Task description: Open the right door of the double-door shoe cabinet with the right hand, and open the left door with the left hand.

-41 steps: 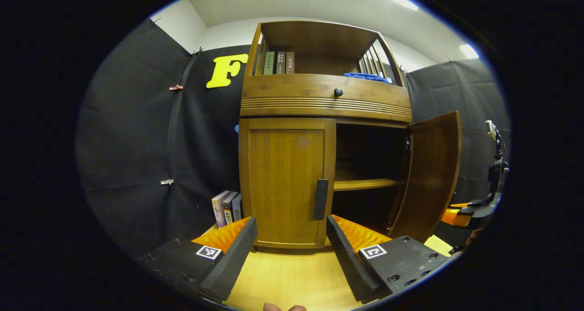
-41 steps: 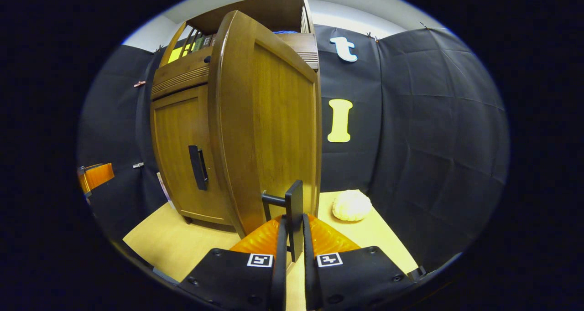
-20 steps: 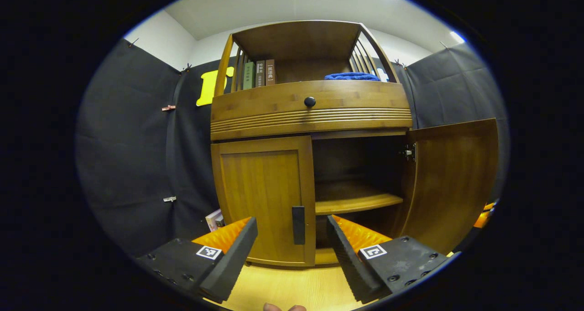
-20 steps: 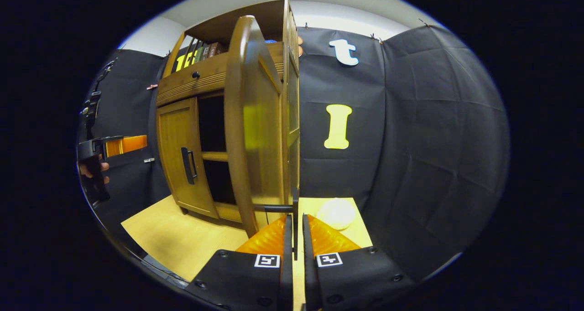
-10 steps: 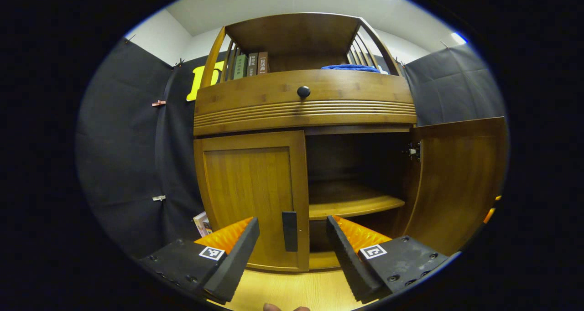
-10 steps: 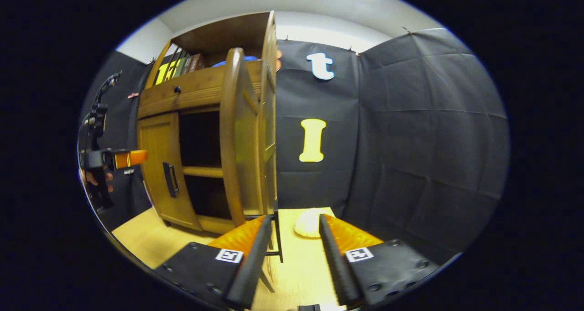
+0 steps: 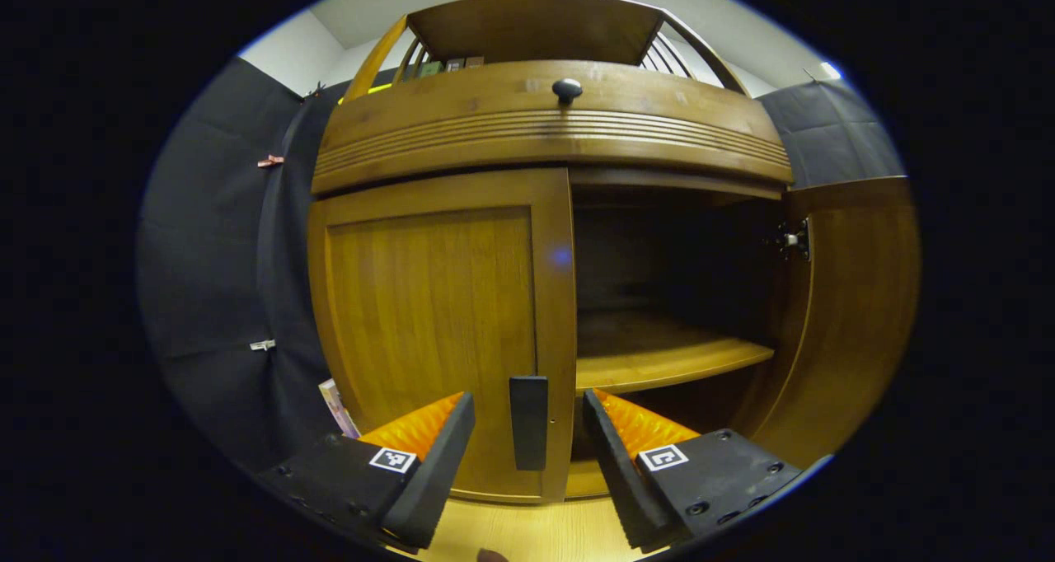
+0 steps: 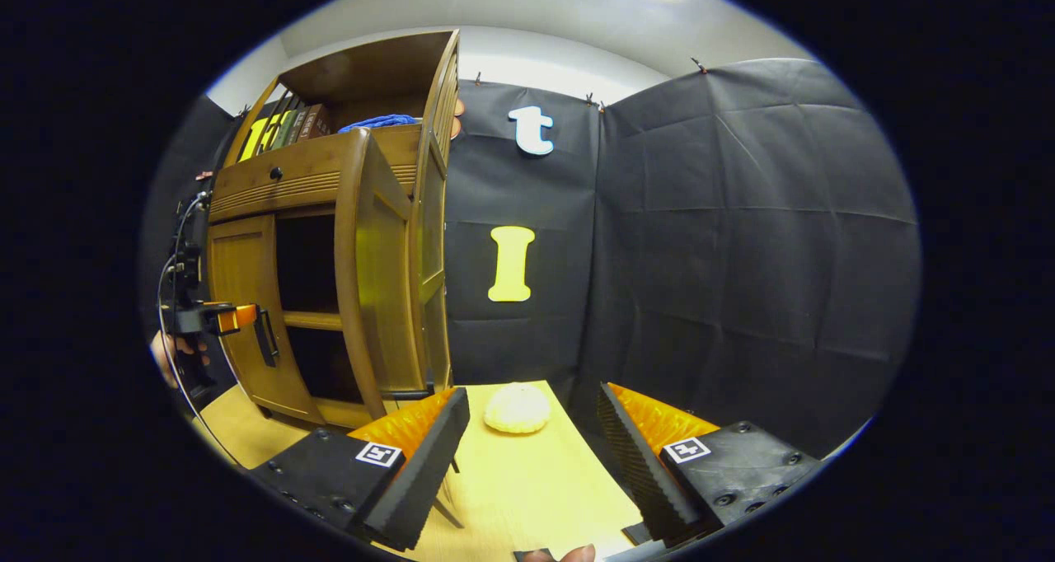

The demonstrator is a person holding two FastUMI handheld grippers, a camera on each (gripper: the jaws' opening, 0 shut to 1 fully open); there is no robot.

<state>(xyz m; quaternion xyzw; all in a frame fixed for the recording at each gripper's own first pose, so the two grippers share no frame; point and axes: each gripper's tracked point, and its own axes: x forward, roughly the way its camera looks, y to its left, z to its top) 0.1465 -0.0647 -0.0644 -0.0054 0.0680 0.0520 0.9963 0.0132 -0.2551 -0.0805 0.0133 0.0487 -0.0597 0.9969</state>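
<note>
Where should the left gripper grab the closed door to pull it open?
Grip the dark upright handle at the left door's inner edge. Come straight from the front with the left gripper, jaws on either side: it is a narrow vertical bar already sitting between them.

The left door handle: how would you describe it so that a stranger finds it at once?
Find the brown wooden shoe cabinet; its closed left door has a dark upright bar handle low on its inner edge. Unlike the round black knob above, it is long and flat.
</note>
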